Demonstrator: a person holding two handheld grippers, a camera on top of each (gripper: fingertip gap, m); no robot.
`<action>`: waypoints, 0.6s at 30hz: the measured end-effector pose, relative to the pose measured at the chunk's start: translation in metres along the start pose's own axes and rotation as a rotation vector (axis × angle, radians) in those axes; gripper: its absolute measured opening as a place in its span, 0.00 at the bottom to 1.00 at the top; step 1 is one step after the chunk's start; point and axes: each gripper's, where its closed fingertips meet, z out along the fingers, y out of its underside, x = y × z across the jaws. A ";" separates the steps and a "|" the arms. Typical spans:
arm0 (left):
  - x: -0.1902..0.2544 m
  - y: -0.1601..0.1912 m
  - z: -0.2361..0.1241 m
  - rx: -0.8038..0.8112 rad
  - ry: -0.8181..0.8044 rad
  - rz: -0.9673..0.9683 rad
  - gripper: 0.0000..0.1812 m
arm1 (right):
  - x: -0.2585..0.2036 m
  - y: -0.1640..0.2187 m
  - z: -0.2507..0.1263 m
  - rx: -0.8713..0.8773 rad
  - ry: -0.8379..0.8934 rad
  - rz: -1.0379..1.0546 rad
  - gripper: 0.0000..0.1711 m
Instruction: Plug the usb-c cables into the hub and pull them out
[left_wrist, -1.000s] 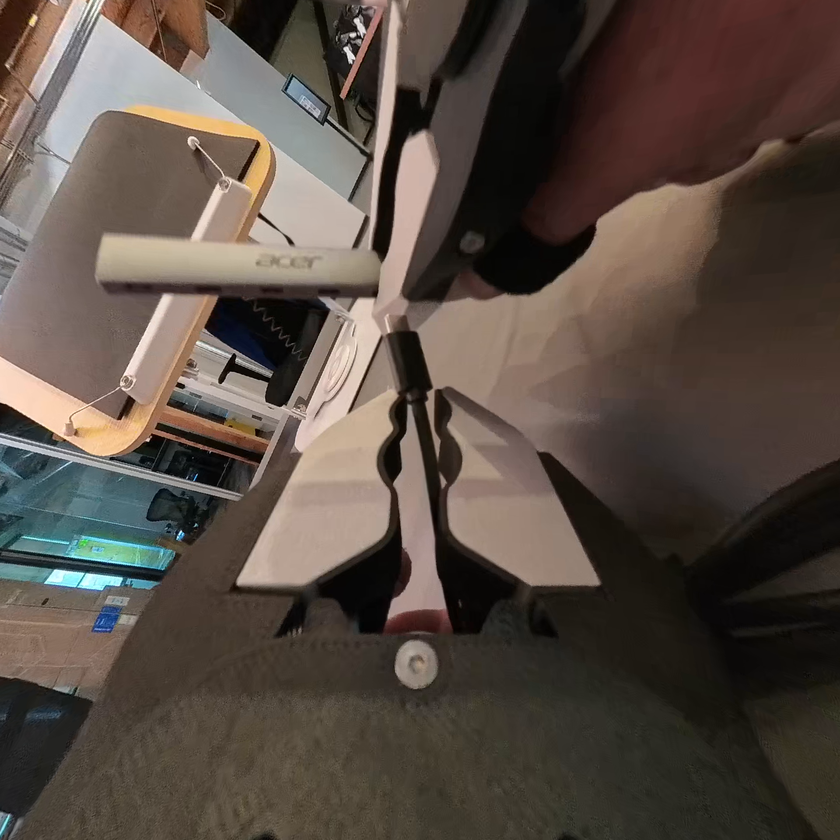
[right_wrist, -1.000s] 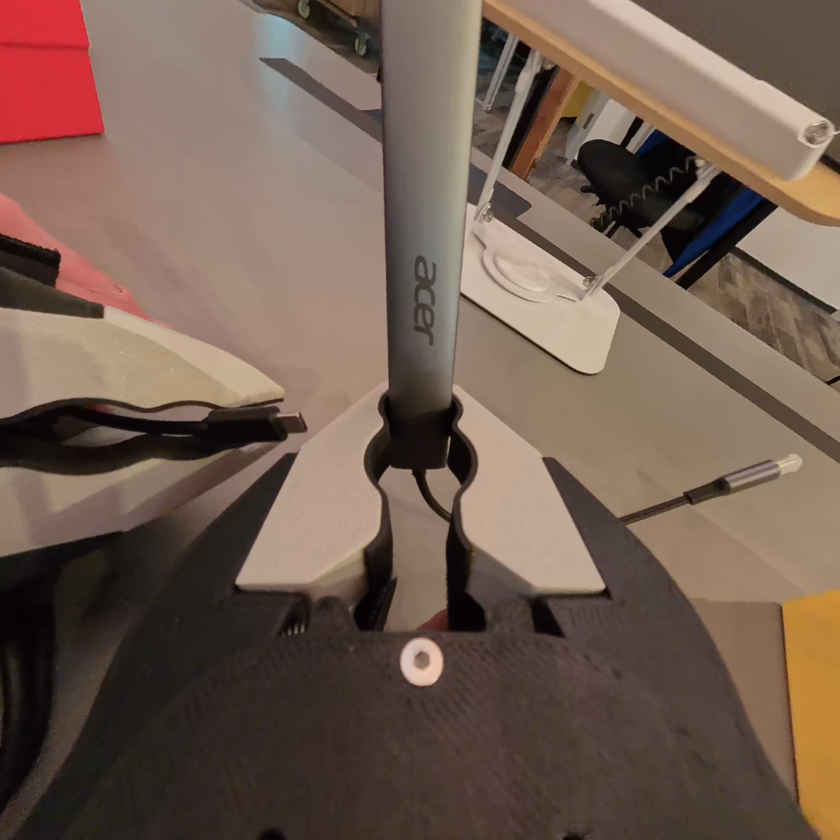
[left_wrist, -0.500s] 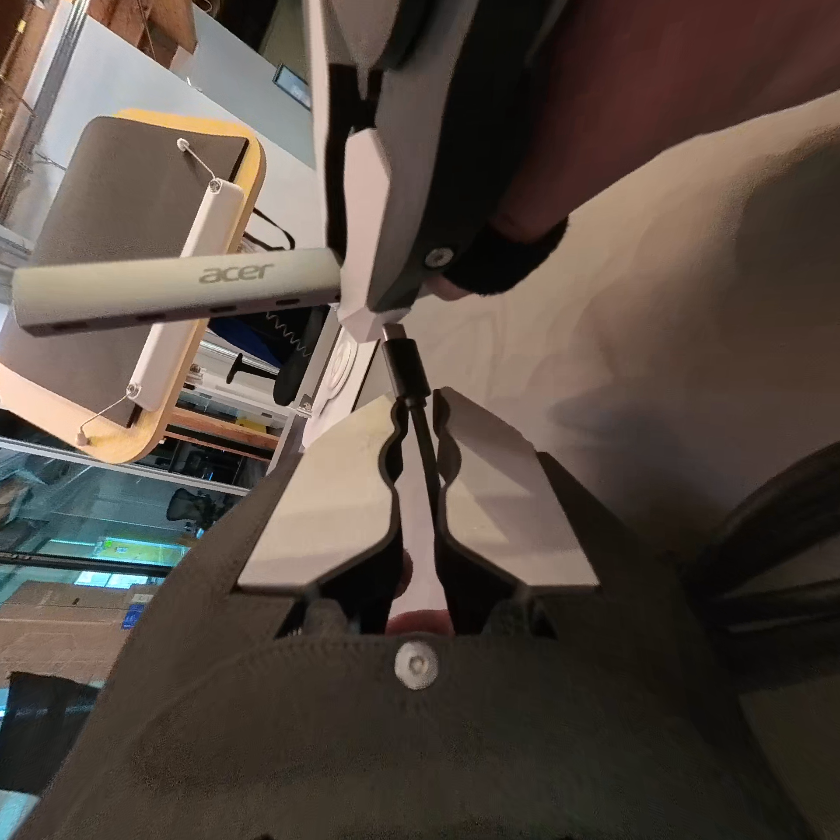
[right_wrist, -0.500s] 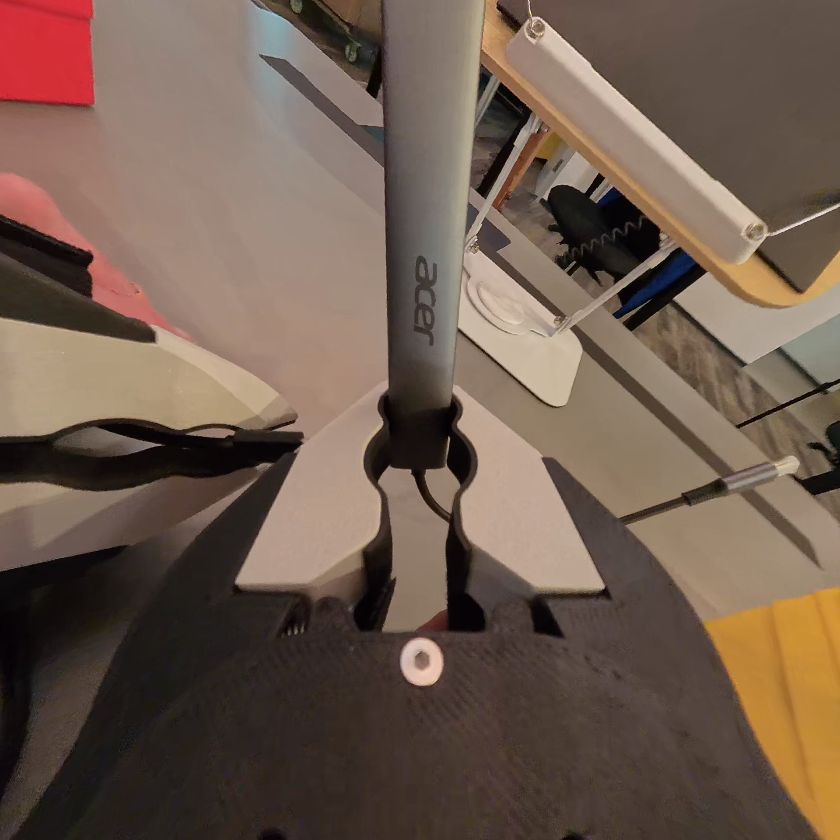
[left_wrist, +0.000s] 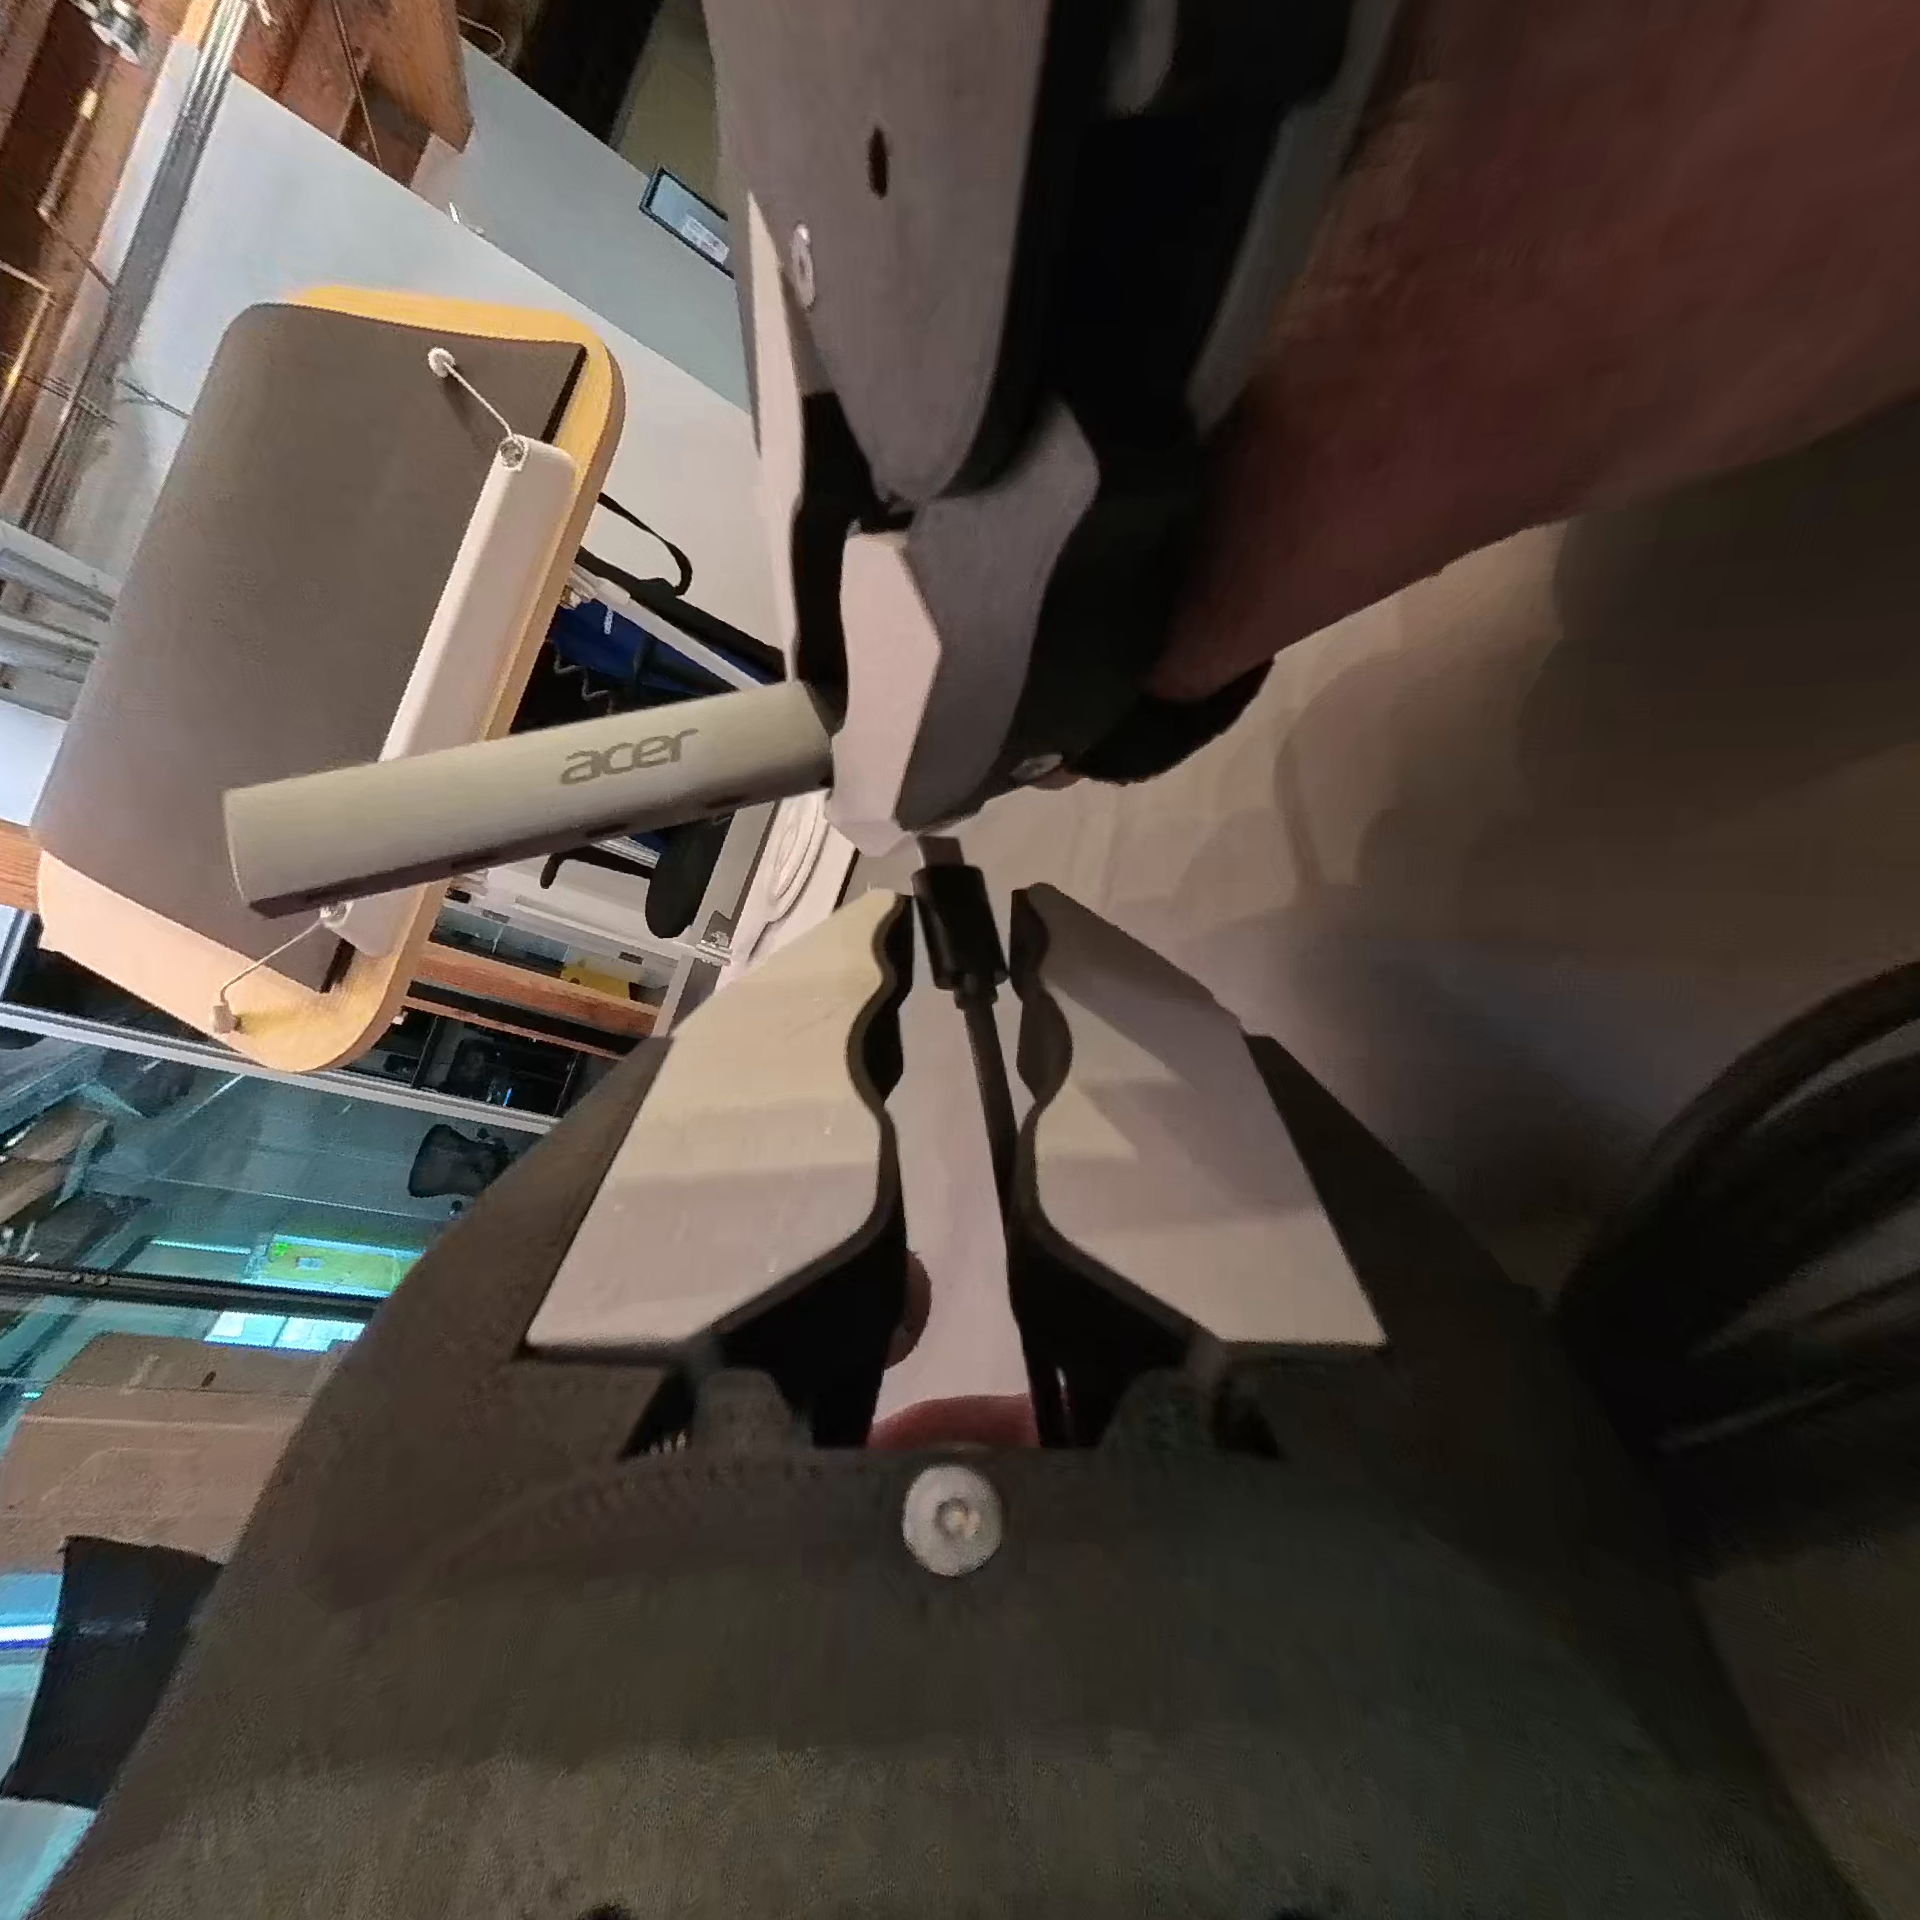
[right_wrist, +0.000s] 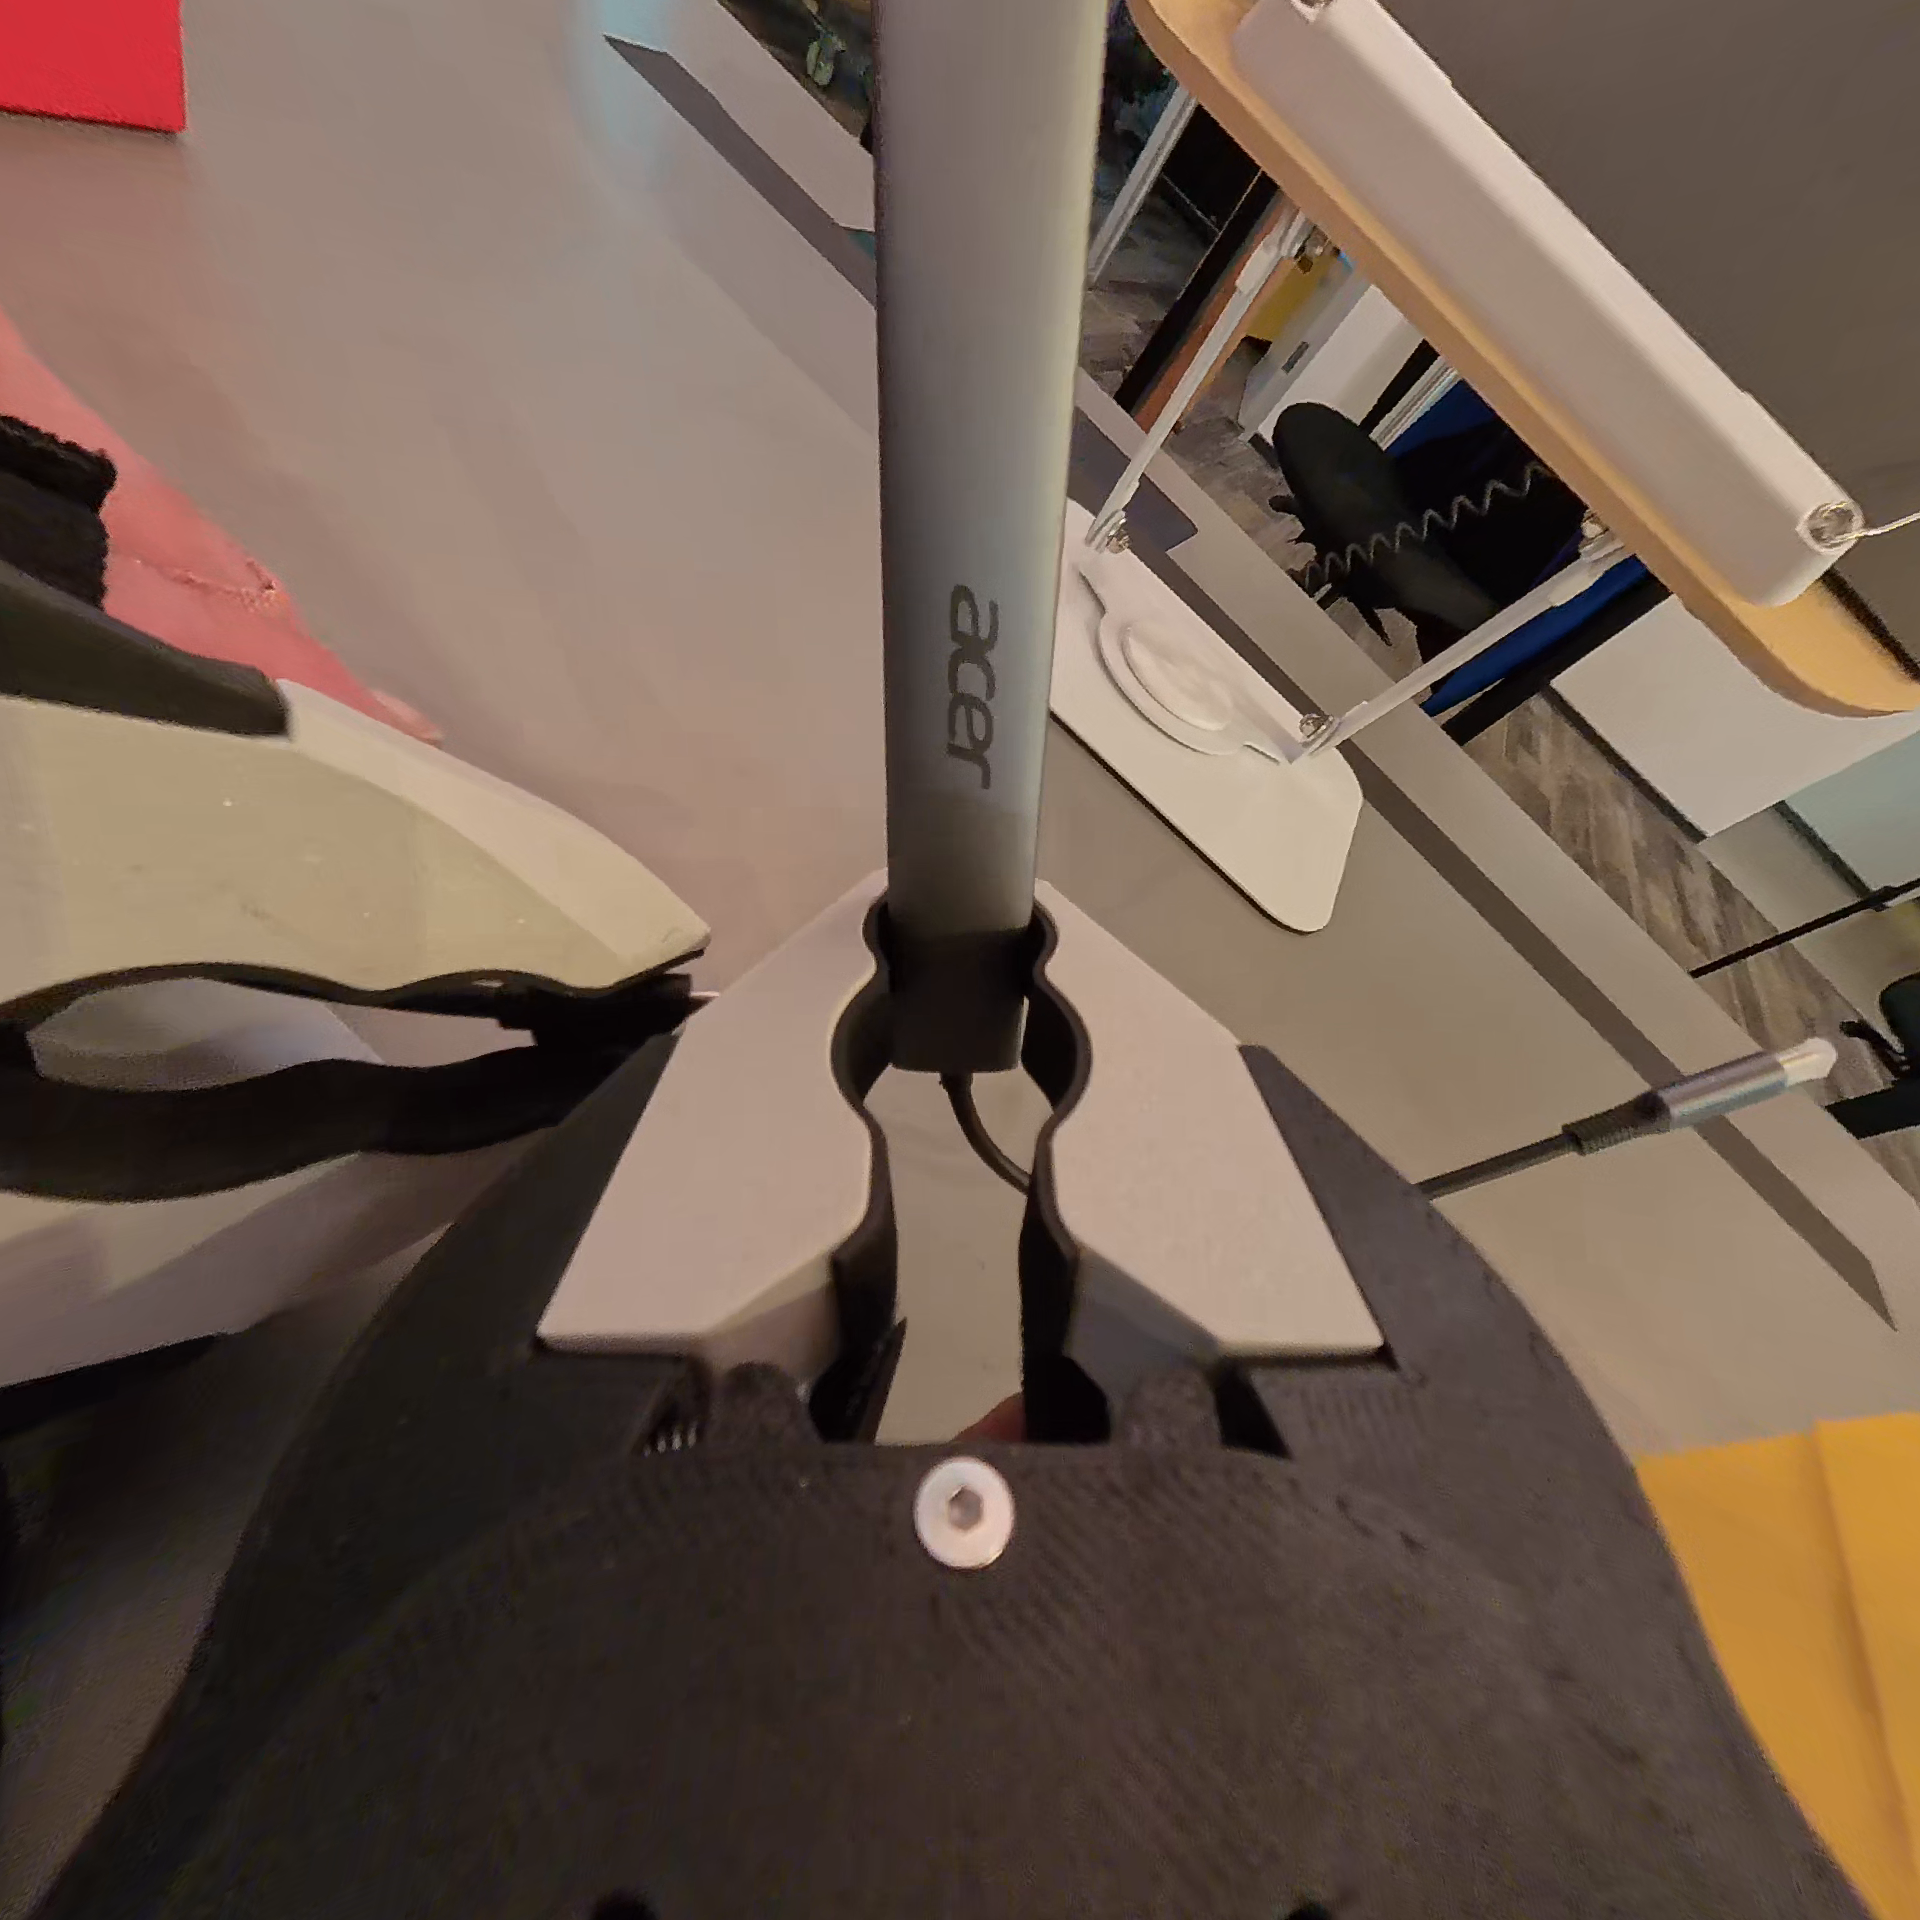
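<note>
My right gripper (right_wrist: 961, 925) is shut on the dark end of the grey usb hub (right_wrist: 977, 520), which sticks straight out ahead of it. In the left wrist view the hub (left_wrist: 520, 800) slants down to the left from the right gripper (left_wrist: 862, 748), with its ports on the lower side. My left gripper (left_wrist: 961, 899) is shut on a black usb-c cable (left_wrist: 961, 935). The plug sits between the fingertips, and its tip is against the underside of the right gripper's finger, not at a port. The left gripper (right_wrist: 665, 987) touches my right finger's side.
A second cable with a silver plug (right_wrist: 1725, 1086) lies on the grey table (right_wrist: 520, 416) at the right. A white desk lamp stands behind, base (right_wrist: 1195, 748) and head (right_wrist: 1507, 312). A yellow sheet (right_wrist: 1766, 1610) lies near right. A person's red sleeve (left_wrist: 1558, 312) is close above.
The two grippers have come together. The hub has tilted and shifted right in the left wrist view. The black plug has slid back between my left fingertips and now meets the right finger.
</note>
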 end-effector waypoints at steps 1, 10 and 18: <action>0.000 0.000 0.000 0.002 0.000 -0.006 0.09 | -0.001 0.001 0.000 0.000 -0.008 0.010 0.09; -0.005 0.002 -0.001 0.009 0.001 -0.058 0.07 | -0.002 0.000 0.000 0.019 -0.047 0.057 0.09; -0.011 0.005 -0.003 0.020 0.045 -0.161 0.07 | -0.001 0.000 -0.005 0.032 -0.095 0.106 0.09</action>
